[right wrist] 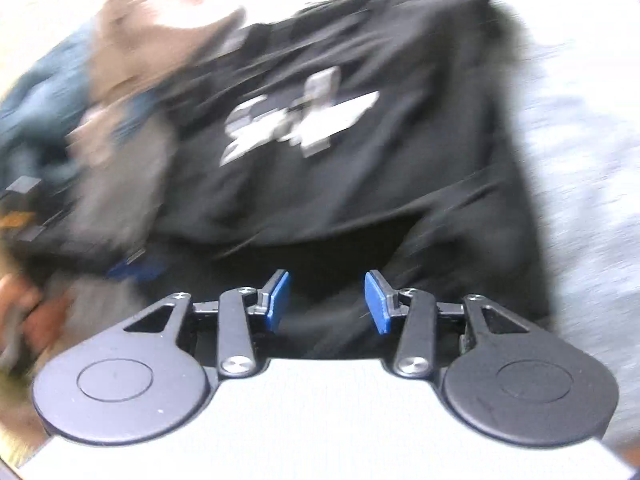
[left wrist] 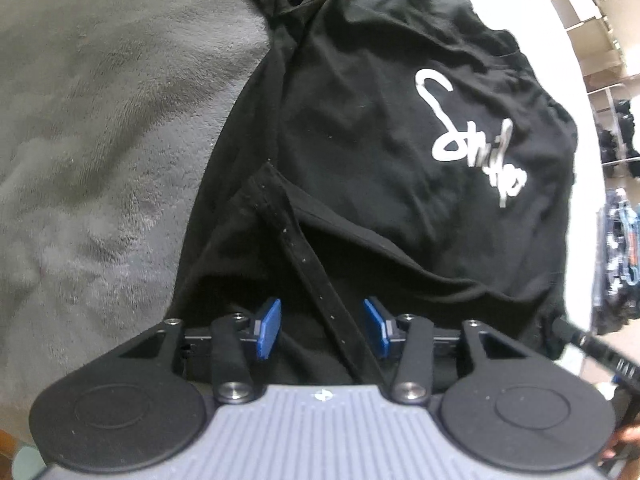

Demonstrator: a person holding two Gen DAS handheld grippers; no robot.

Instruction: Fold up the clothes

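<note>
Both sets of fingers released: left gripper [left wrist: 322, 330] straddles black T-shirt [left wrist: 372, 128] hem, right gripper [right wrist: 326, 300] beside it; hem may slip and bunch.

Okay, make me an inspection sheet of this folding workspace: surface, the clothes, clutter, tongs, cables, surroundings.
Surface: grey fleece blanket.
Job's things: black T-shirt with white lettering, partly folded, hem strip lying between the left tongs' pads.
Clutter: blurred brown and blue clothes beside the shirt.
Tongs: left tongs open over the hem; right tongs open above black cloth, gripping nothing.
Cables: nothing seen.
Surroundings: shelving, hanging clothes; the right view is blurred.
</note>
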